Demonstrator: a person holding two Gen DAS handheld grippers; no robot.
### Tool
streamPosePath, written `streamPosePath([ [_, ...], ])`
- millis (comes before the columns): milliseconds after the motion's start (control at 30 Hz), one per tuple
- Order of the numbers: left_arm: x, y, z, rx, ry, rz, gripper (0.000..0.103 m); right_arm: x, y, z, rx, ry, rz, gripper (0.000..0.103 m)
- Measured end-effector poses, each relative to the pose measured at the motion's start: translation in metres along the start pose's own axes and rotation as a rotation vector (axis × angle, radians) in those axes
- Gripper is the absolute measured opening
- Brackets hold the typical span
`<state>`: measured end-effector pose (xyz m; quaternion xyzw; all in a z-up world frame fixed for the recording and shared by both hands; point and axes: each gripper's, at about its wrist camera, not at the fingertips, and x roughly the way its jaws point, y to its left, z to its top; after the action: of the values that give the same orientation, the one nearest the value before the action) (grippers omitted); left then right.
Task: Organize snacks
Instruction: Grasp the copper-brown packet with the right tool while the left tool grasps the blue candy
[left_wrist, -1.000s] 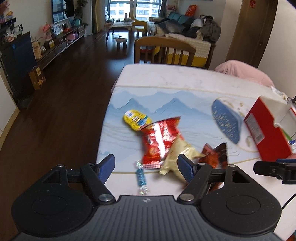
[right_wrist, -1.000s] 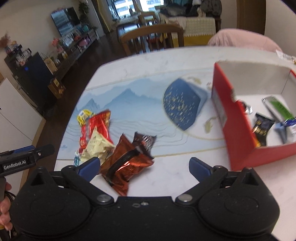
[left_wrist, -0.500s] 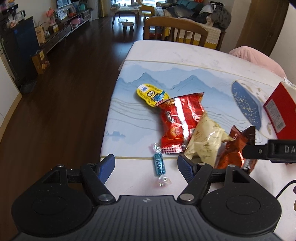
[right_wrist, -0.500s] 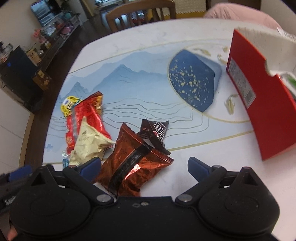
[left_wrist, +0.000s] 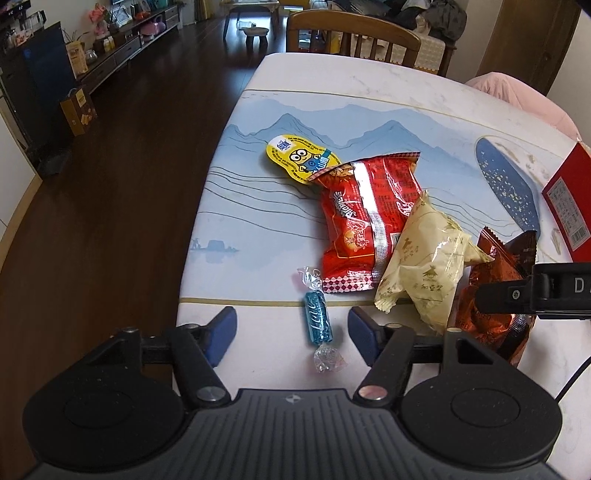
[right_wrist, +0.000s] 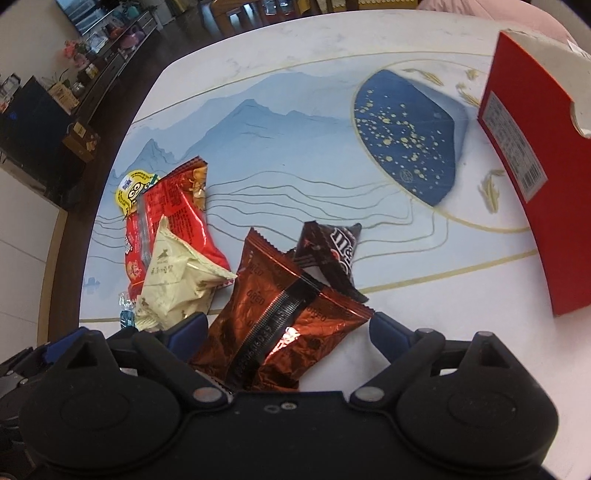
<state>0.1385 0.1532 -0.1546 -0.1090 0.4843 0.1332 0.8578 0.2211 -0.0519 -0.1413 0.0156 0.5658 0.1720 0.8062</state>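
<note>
where the left wrist view reaches across dark floor (left_wrist: 110, 155) to a wooden chair (left_wrist: 352, 35) at the far end of the table (left_wrist: 369, 96), sees only a corner of the red box (left_wrist: 570, 206). in the right wrist view, the box's (right_wrist: 532, 147) whole labelled side, plus a dark brown m&m's packet (right_wrist: 332, 254) missing from the other view. conversely, the blue twist-wrapped candy (left_wrist: 317, 321) shown in full from the left, only a sliver of it (right_wrist: 127, 315) from the right.

left gripper (left_wrist: 291, 325): jaws part-way open and just been closing, straddling the blue candy, which lies lengthwise between the blue fingertips (left_wrist: 221, 330), touching neither. nothing gripped.

right gripper (right_wrist: 284, 332): jaws wide, also just been closing a little, set either side of the copper oreo packet (right_wrist: 280, 317); left fingertip (right_wrist: 186, 332) right at the packet's edge, contact hard to judge, right one just clear of its corner. not clamped. right gripper's (left_wrist: 535, 291) black body seen from the left, hovering over that same packet (left_wrist: 491, 291).

counted on the table: 1 yellow minion packet (left_wrist: 301, 158), 1 red snack bag (left_wrist: 365, 214) overlapping it, 1 cream packet (left_wrist: 428, 266) lying over the red bag's corner, 1 oreo packet, 1 m&m's packet, 1 blue candy, so 6 snacks. 1 red box, well apart from the pile at the right edge.
</note>
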Motion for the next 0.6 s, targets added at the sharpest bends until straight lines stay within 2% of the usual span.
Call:
streamPosePath([
  [167,0.000,-0.005,-0.002,0.019,-0.004,-0.019,0.041,0.001,-0.002,0.002,0.003,-0.001,0.004,0.083],
  [233,0.002,-0.007,-0.002,0.022,0.003,-0.031,0.035,0.001,-0.002,0.003,0.002,0.005,0.031,0.070],
  [333,0.002,-0.009,-0.002,0.030,-0.002,-0.038,0.028,-0.002,0.001,0.002,-0.020,-0.006,0.030,0.062],
  [367,0.002,-0.009,-0.002,0.031,0.001,-0.044,0.019,-0.003,0.001,0.002,-0.029,-0.010,0.033,0.060],
  [433,0.002,-0.009,-0.002,0.031,0.002,-0.045,0.017,-0.004,0.002,0.002,-0.037,-0.015,0.036,0.053],
  [600,0.000,-0.009,-0.002,0.024,0.003,-0.053,0.013,-0.010,0.002,-0.001,-0.060,-0.038,0.040,0.046],
])
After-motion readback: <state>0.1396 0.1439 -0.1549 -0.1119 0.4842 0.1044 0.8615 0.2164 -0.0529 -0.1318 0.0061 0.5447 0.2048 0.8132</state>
